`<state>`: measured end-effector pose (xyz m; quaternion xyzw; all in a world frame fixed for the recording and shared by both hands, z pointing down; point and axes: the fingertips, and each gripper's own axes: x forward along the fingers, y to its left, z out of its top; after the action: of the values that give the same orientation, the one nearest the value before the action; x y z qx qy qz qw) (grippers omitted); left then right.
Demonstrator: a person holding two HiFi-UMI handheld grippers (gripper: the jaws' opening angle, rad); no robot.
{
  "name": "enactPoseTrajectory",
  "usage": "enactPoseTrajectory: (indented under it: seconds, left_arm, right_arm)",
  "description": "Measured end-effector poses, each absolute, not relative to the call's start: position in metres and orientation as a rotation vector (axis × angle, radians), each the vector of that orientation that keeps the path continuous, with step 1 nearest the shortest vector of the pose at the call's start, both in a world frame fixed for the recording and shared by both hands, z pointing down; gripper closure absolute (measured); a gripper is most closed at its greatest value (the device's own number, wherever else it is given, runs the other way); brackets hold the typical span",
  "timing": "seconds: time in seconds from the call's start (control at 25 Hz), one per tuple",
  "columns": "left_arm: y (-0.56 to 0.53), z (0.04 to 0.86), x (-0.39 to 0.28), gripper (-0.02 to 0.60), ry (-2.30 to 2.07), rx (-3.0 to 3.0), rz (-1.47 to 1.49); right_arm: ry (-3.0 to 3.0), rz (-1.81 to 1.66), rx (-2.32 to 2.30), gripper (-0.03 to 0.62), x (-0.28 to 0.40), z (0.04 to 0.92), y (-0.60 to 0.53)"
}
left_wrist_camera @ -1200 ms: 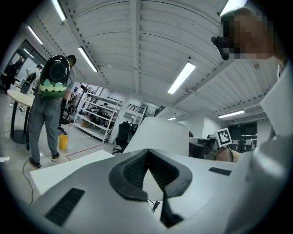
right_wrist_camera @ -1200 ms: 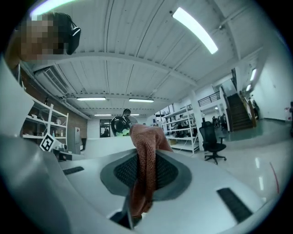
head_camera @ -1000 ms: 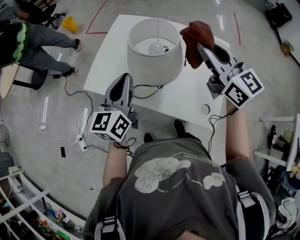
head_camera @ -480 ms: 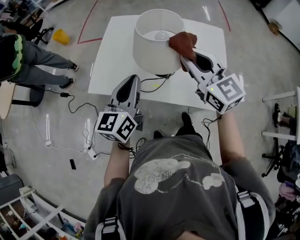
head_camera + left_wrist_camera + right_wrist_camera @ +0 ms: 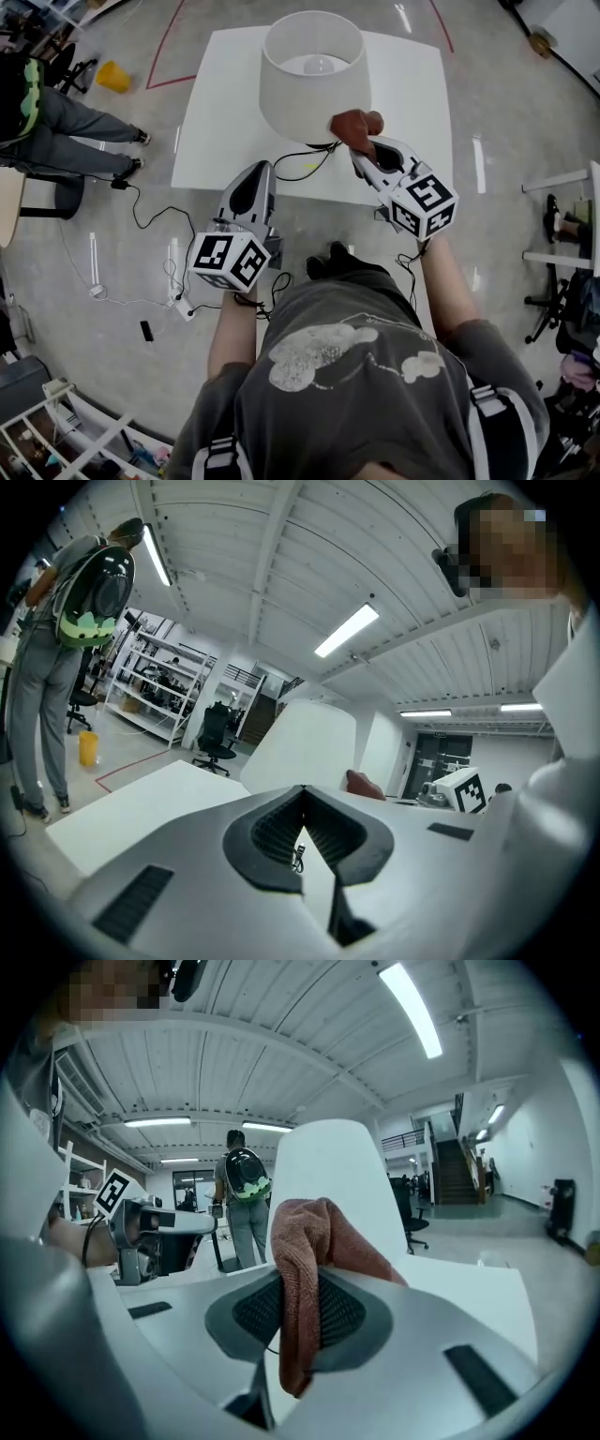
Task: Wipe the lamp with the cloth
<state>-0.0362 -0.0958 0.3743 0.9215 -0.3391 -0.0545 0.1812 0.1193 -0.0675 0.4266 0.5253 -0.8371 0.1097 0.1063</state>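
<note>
A white lamp (image 5: 314, 80) with a round shade stands on the white table (image 5: 216, 103); its bulb shows inside. My right gripper (image 5: 361, 150) is shut on a rust-brown cloth (image 5: 356, 125), which touches the lower right side of the shade. In the right gripper view the cloth (image 5: 305, 1269) hangs bunched between the jaws, with the shade (image 5: 333, 1171) right behind it. My left gripper (image 5: 251, 183) hovers at the table's near edge, left of the lamp, shut and holding nothing. In the left gripper view the shade (image 5: 305, 747) and cloth (image 5: 364, 785) lie ahead.
A black lamp cord (image 5: 300, 169) lies on the table by the lamp base and runs off the edge to the floor. A seated person (image 5: 56, 122) is at the far left. A yellow object (image 5: 112, 75) sits on the floor.
My right gripper has brought the cloth down from above the shade's rim to its lower right side. The left gripper has barely moved.
</note>
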Motion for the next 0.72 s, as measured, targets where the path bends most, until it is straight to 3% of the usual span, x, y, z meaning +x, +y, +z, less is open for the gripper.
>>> enactPoseTrajectory:
  seconds: [0.24,0.52,0.72]
  left_arm:
    - [-0.101,0.371,-0.032,0.574,-1.005,2.591,-0.142]
    - [-0.106,0.349,-0.017,0.574,-1.051,2.627,-0.152]
    - [-0.116,0.33,-0.015,0.574,-1.012,2.682,-0.173]
  right_arm:
    - [-2.508,0.356,1.507,0.536,0.119,0.419,-0.062]
    - [-2.745,0.205,1.491,0.536,0.134,0.329,-0.055]
    - [-2.854,0.117,1.41,0.536,0.098,0.282,-0.07]
